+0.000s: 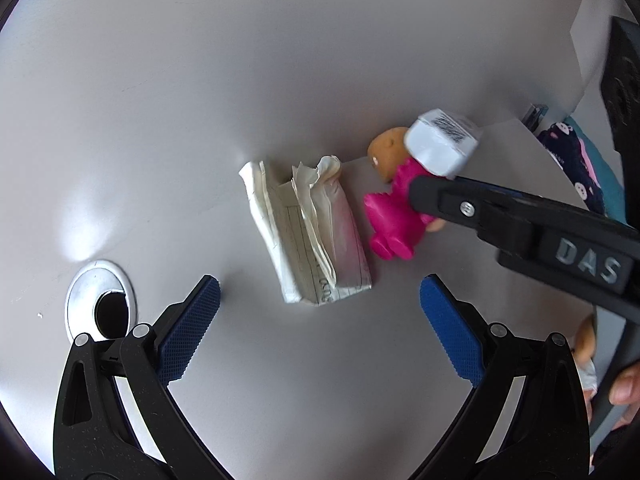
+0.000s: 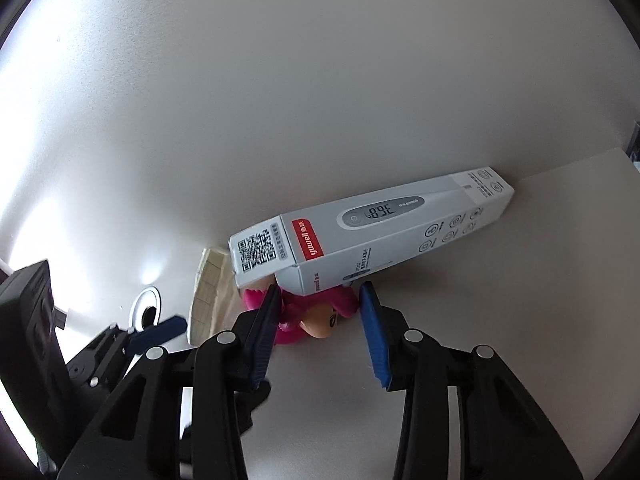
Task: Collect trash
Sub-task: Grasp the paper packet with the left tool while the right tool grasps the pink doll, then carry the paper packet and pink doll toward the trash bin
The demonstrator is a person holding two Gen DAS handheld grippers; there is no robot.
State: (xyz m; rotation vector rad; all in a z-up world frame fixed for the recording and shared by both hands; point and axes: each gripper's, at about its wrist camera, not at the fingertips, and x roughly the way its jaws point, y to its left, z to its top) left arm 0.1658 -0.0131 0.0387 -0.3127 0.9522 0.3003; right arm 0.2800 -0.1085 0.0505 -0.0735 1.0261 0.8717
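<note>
A crumpled folded paper (image 1: 310,236) lies on the white table (image 1: 200,140), just ahead of my left gripper (image 1: 320,296), which is open and empty above it. A pink toy figure (image 1: 394,216) lies right of the paper. In the right wrist view, my right gripper (image 2: 318,300) holds its blue fingers on either side of a white thermometer box (image 2: 368,232), which sits lifted over the pink toy (image 2: 316,312). The box end (image 1: 440,142) and the right gripper's arm (image 1: 520,220) show in the left wrist view. The paper's edge (image 2: 208,292) shows at left.
A round metal cable grommet (image 1: 100,300) with a dark hole sits in the table at left; it also shows in the right wrist view (image 2: 146,308). The table's right edge (image 1: 560,152) borders patterned fabric (image 1: 576,160). The left gripper (image 2: 156,332) shows at lower left.
</note>
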